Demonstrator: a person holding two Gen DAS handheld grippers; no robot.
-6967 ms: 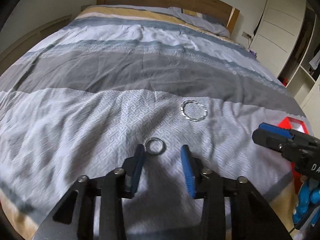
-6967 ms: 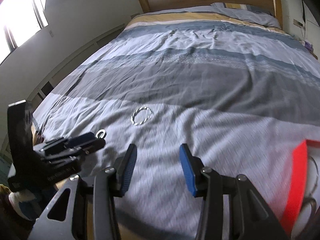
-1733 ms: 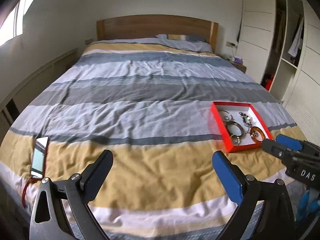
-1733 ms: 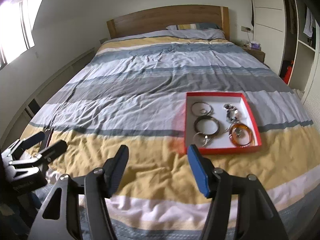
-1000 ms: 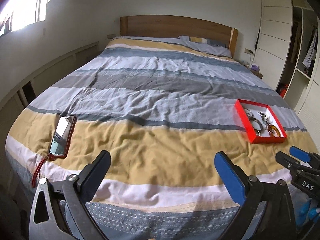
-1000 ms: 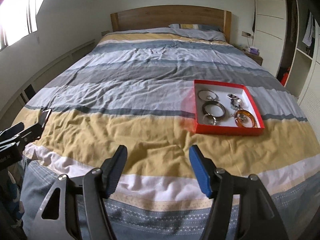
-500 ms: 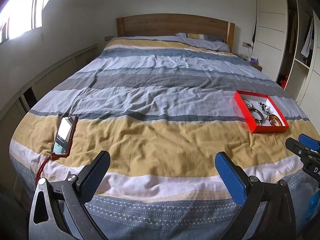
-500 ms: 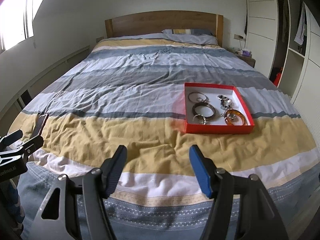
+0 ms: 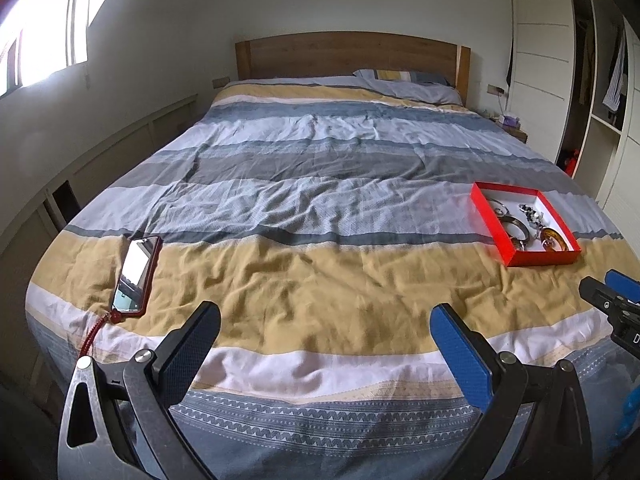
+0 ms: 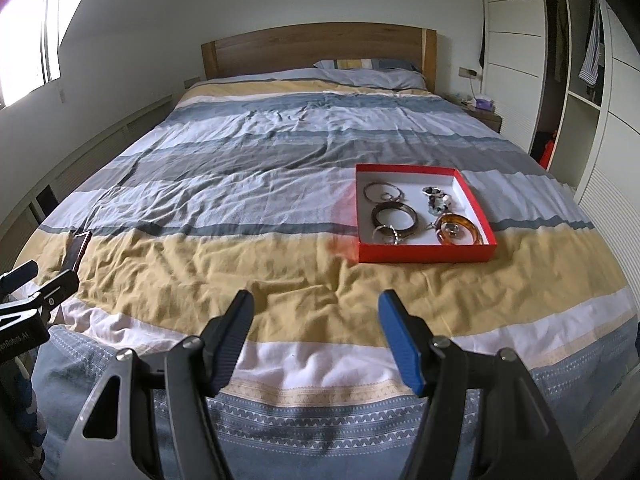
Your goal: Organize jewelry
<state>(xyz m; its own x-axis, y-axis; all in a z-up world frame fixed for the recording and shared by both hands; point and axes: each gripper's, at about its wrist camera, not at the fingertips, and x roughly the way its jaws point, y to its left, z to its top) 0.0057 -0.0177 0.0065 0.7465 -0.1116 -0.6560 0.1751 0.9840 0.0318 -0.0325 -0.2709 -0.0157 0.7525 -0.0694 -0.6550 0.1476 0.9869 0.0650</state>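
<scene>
A red tray [image 10: 424, 253] with a white inside lies on the striped bed cover, right of the middle; it also shows in the left wrist view [image 9: 541, 258]. In it lie several silver rings and bangles [image 10: 393, 215], a beaded piece [image 10: 437, 199] and an amber bangle [image 10: 457, 229]. My left gripper [image 9: 325, 344] is open wide and empty, off the foot of the bed. My right gripper [image 10: 316, 328] is open and empty, also back from the bed's foot, well short of the tray.
A phone in a red case [image 9: 137, 274] with a red strap lies on the bed's near left corner. A wooden headboard [image 10: 318, 50] and pillow stand at the far end. White wardrobes [image 10: 512, 52] and open shelves line the right wall.
Both grippers have drawn back from the bed to its foot. The rings that lay loose on the cover earlier are now in the red tray. The left gripper has opened wider.
</scene>
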